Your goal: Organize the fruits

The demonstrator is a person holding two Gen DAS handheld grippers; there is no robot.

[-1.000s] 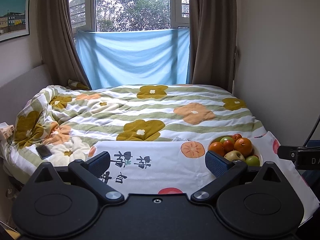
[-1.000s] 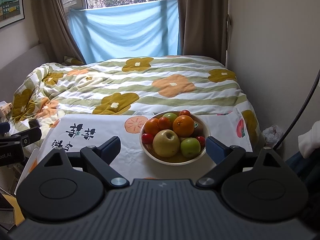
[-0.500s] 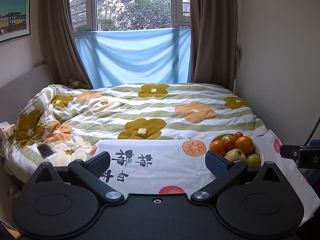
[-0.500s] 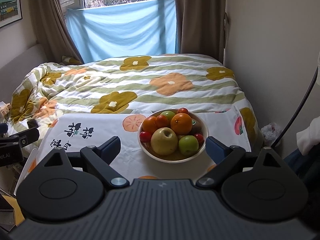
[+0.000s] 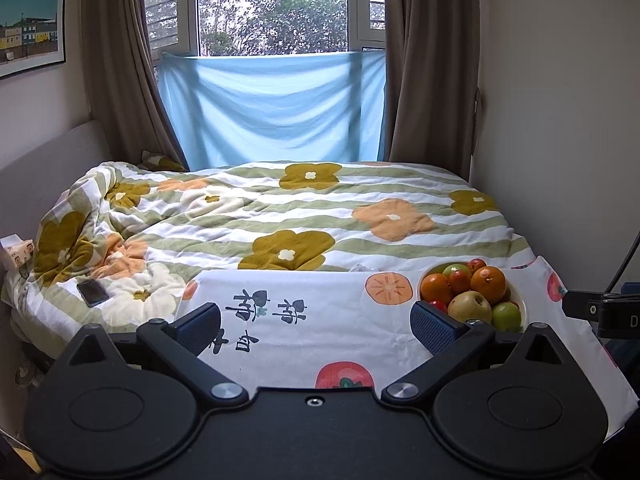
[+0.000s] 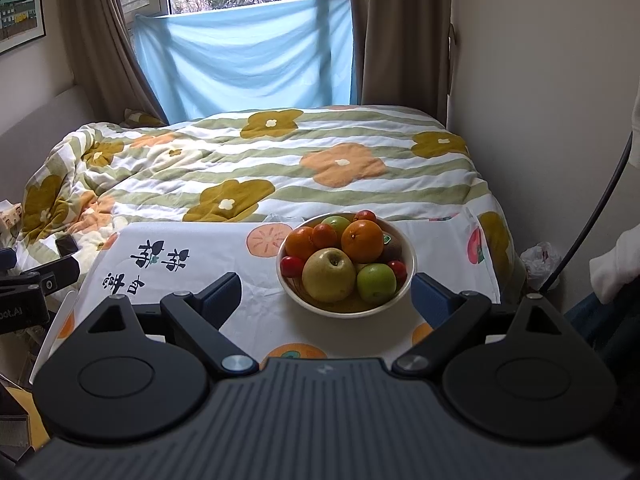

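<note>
left claw and right claw both spread wide, empty.

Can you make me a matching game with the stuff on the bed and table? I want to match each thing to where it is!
Things:
1. big yellow apple
2. phone
3. blue cloth
4. bowl

Places:
A. hanging across the window
B. lying on the flowery blanket, at its left side
C. standing on the white tablecloth
D. at the front of the fruit pile

Right pairs: 1-D, 2-B, 3-A, 4-C
</note>
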